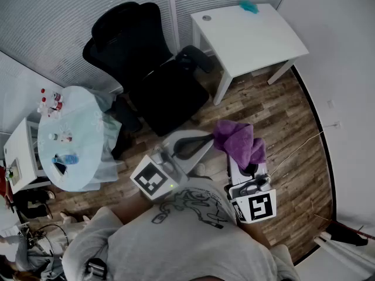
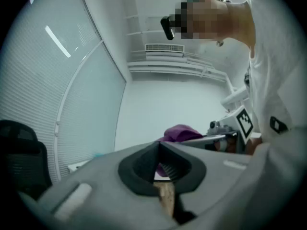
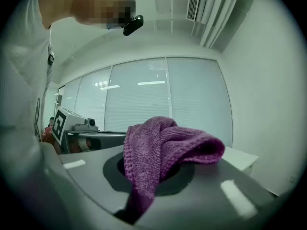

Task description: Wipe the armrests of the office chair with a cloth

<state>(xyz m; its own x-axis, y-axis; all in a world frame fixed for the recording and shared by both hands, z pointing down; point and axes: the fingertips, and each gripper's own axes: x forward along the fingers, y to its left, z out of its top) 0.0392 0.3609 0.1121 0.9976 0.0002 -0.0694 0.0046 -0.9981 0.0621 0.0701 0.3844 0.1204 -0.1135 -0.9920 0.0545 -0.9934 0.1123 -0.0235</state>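
Closest in, the left claw [image 1: 199,140] has its jaws together on nothing. Just beside it, the right claw [image 1: 241,164] is clamped on a purple cloth [image 1: 237,140], which bunches over the jaws above the wooden floor [image 1: 275,116], apart from the chair. Beyond stands the black office chair [image 1: 167,95], one armrest [image 1: 196,57] beside a white surface [image 1: 252,40] that carries a small teal thing [image 1: 249,6]. To the left, a round surface [image 1: 76,122] holds small red-capped bottles [image 1: 50,101]; their contents cannot be made out.

Office: black swivel chair [image 1: 167,95], white desk [image 1: 246,40], slatted blinds [image 1: 53,34], plank floor [image 1: 284,119].
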